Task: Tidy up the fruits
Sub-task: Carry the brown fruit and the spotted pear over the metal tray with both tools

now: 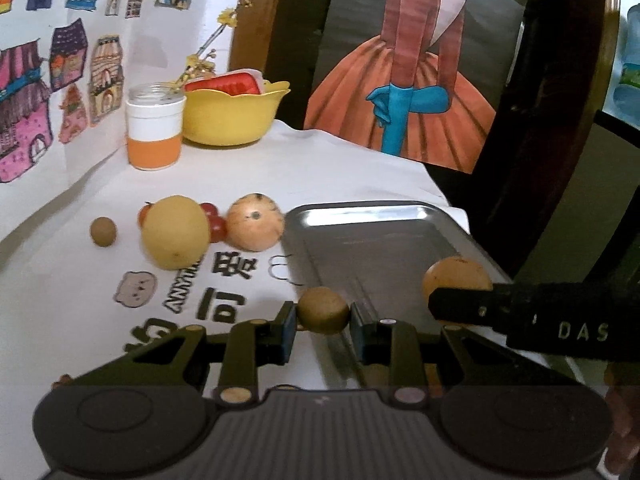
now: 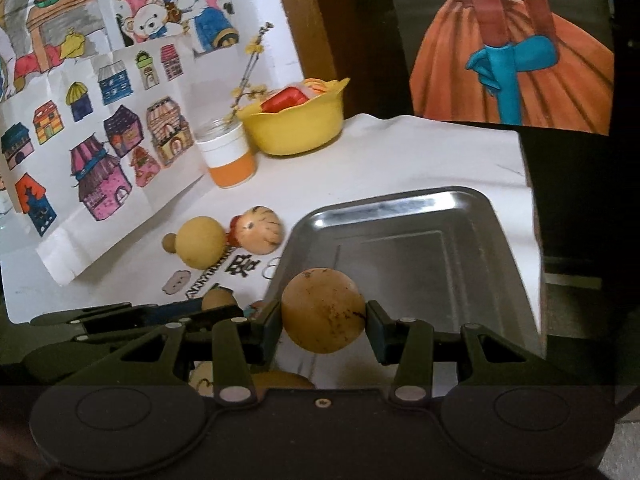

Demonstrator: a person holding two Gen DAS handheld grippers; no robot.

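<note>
Gripping a small brown fruit (image 1: 323,310) over the metal tray's (image 1: 400,216) near-left edge, the left gripper (image 1: 323,320) is clamped on it — the right gripper (image 2: 323,320) pinches a round orange fruit (image 2: 322,310) above the tray. Both fruits are roundish, with no clear long axis.

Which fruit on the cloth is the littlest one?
The small brown ball, alone at the far left of the row, beside the much bigger yellow fruit.
</note>
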